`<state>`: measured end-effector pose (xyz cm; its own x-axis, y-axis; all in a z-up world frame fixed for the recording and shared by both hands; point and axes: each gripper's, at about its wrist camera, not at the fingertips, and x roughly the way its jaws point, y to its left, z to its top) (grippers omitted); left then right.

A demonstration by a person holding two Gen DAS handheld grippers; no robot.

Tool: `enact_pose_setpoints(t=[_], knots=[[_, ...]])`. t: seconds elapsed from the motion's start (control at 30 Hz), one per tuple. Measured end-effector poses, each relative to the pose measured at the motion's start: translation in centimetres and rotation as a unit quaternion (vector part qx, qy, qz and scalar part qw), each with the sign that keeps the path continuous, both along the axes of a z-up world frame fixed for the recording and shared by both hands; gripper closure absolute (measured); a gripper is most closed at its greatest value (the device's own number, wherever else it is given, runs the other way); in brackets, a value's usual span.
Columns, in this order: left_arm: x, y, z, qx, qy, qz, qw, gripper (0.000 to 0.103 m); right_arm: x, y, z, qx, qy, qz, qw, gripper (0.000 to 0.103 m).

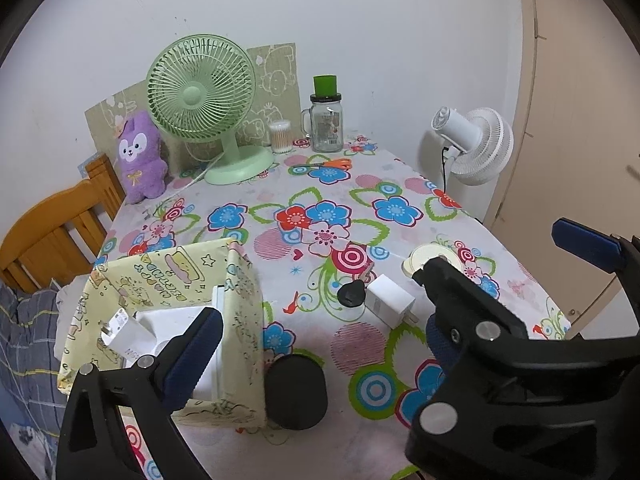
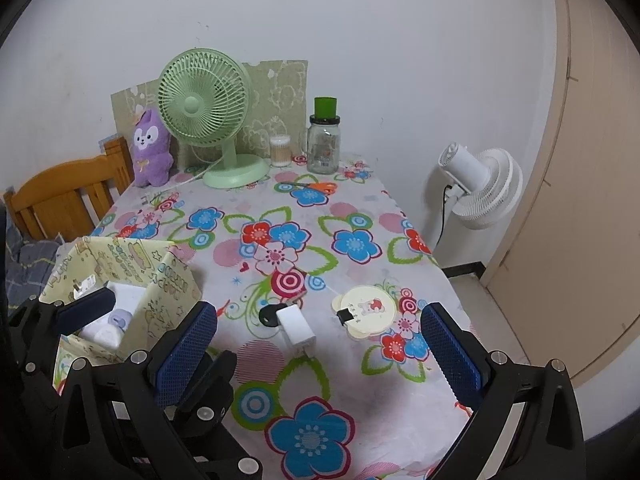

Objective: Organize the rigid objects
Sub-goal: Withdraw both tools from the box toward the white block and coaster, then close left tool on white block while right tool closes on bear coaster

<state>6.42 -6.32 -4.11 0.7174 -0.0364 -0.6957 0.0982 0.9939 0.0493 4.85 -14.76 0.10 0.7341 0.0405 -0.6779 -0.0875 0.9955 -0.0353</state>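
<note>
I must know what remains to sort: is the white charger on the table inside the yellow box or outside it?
Outside. The white charger lies on the tablecloth beside a black key, apart from the yellow box.

Both your wrist cams look down at an angle across the flower-print tablecloth [image 1: 304, 184] toward the white wall. The left one sits close over the yellow cartoon-print box [image 1: 240, 304]; both catch the green desk fan [image 2: 204, 108].

White wall [image 2: 360, 40] behind table [image 2: 360, 360] with floral cloth, wooden chair [image 2: 60, 196] at left, white standing fan [image 2: 480, 188] on pale floor [image 2: 492, 312] by beige door [image 2: 580, 200] at right, even indoor light.
</note>
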Motion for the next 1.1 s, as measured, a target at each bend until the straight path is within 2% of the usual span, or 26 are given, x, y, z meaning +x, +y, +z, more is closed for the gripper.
enact_pose_setpoints(t=[0.43,0.73,1.1], knots=[[2.0,-1.8,-3.1,-0.020,0.012,-0.006,0.9997,0.001,1.7,-2.9,-3.3,0.007,0.013,-0.014,1.000,0.000],[3.8,-3.6,-5.3,-0.015,0.028,-0.014,0.9994,0.001,3.1,-4.4,-5.6,0.008,0.021,-0.016,1.000,0.000],[6.1,-5.0,-7.8,-0.009,0.055,-0.018,0.9983,0.001,5.2,-6.1,-8.6,0.021,0.054,-0.027,0.998,0.000]])
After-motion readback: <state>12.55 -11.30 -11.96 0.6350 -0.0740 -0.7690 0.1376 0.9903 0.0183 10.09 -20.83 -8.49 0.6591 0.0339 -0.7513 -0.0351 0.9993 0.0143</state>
